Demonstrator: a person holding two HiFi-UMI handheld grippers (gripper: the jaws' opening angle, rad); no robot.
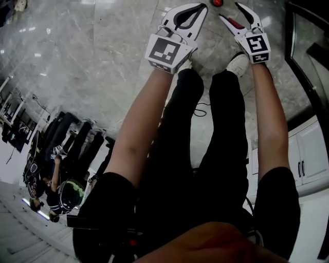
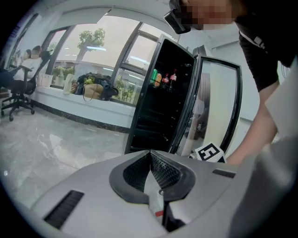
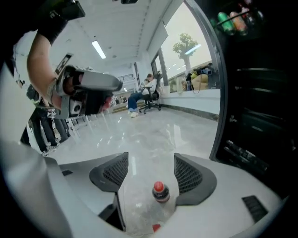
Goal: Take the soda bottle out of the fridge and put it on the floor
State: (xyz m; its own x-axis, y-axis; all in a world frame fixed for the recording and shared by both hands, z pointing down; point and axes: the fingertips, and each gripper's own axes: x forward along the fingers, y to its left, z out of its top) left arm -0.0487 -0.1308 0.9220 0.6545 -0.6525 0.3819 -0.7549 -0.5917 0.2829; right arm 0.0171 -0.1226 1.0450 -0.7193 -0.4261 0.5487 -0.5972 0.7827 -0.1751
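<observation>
Down on the floor (image 3: pixel 153 135), between the spread jaws of my right claw (image 3: pixel 151 168): the soda bottle (image 3: pixel 160 191), upright, red cap toward the camera. Jaws stand wide apart. The bottle sits in the gap nearer the right-hand pad, and neither pad is on it as far as I can tell. That claw has hold of nothing.

Head view: only the bottle's red cap (image 1: pixel 217 2) shows, at the top edge, just beyond the right claw (image 1: pixel 229 10) and between it and the left claw (image 1: pixel 201 6).

Left claw (image 2: pixel 150 155): jaws closed pad to pad, nothing between them. It hangs beside the right one and points at the fridge.

Surface: grey polished stone floor (image 1: pixel 77 61), veined, with glare streaks from the ceiling lights. The bottle stands near the floor's edge where the fridge (image 3: pixel 260 93) meets it.

Room: fridge (image 2: pixel 158 111) black, its glass door (image 2: pixel 219 107) swung open, shelves dark, a few coloured bottles (image 2: pixel 163 78) on the top shelf. Long window wall behind, bags on the sill. A seated person (image 3: pixel 146 90) on an office chair far across the floor. White cabinet (image 1: pixel 308 154) at the right edge of the head view.
</observation>
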